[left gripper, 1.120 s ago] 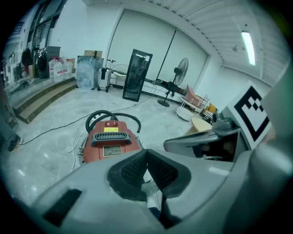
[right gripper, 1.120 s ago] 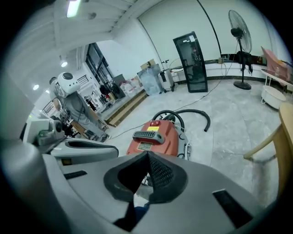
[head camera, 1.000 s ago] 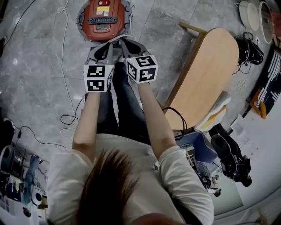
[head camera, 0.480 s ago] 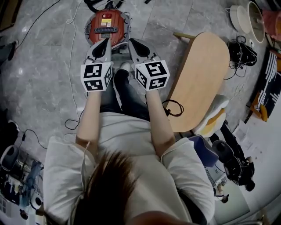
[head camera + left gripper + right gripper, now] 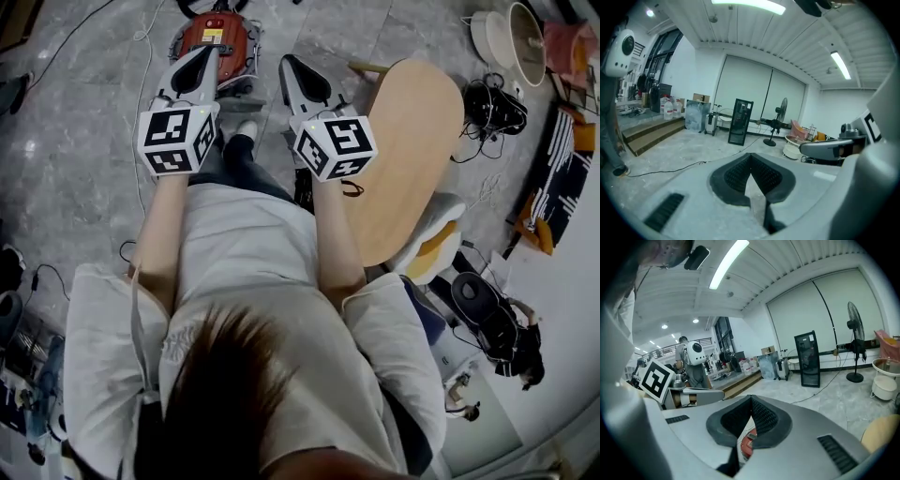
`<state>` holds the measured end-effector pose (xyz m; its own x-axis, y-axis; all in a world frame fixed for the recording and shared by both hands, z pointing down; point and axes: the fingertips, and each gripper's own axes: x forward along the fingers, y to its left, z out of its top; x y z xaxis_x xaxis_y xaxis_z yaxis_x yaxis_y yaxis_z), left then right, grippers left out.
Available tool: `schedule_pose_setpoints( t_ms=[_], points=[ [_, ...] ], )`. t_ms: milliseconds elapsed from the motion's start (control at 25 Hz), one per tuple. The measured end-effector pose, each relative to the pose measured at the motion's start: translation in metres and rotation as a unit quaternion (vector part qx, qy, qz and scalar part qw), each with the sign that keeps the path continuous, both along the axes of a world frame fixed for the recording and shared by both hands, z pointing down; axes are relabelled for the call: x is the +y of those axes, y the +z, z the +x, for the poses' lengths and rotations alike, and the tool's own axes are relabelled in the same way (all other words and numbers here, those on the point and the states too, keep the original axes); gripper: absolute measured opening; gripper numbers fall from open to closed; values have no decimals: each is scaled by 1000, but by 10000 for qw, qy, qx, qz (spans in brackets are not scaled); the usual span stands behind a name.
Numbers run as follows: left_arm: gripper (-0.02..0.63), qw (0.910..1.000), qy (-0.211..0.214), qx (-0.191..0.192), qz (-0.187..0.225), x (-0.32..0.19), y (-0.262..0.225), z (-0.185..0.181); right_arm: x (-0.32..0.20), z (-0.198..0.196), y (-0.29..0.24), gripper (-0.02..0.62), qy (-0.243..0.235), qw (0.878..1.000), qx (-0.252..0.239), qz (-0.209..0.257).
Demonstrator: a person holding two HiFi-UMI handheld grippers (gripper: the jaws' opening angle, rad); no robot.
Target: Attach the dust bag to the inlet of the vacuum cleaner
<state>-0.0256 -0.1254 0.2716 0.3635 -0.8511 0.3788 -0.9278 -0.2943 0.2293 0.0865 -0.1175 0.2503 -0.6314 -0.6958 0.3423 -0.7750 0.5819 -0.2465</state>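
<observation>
Vacuum cleaner: red, round, on the grey floor at the far end of the head view, past both gripper tips and well apart from them. No dust bag visible in any of the 3 views; attaching probably not yet begun.

Hazards, nearest first. Closest in, 2 empty grips held up in front of the body: no way to fit a bag without first finding one and picking it up, so some risk of going down to the machine with nothing to attach. Lower, a thin pale cable on the floor near the machine's left side in the head view: could catch a jaw on the way down and tug the machine askew. At the machine itself, presumably a snug inlet: danger of a collar pushed on crooked, half seated, leaking dust or tearing.

Left gripper: fully closed, ribbed pads meeting at the tip, nothing held, nothing touched; beyond, only bare floor and a standing fan far off. Right gripper: likewise pressed together and empty, pads in contact at the tip; through the slit beneath them, a sliver of red casing, far below and ungripped.
</observation>
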Motion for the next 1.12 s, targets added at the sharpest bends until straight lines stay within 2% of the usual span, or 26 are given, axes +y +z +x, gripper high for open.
schedule_pose_setpoints(
  t_ms=[280,520,800,920,1120],
  points=[
    [17,9991,47,75,423,3,-54,4,5,29,-56,2,194,9989,-191,386],
    [17,9966,125,155,795,21,-96,10,22,38,-71,2,119,9984,-69,555],
    [17,9943,127,219,1039,46,-117,17,45,48,-87,2,125,9962,-240,825],
    [17,9921,161,118,1237,54,-126,18,48,52,-99,2,163,9943,-279,1015],
    [17,9878,474,-31,1485,62,-135,26,55,58,-102,2,301,9931,-325,1083]
  ],
)
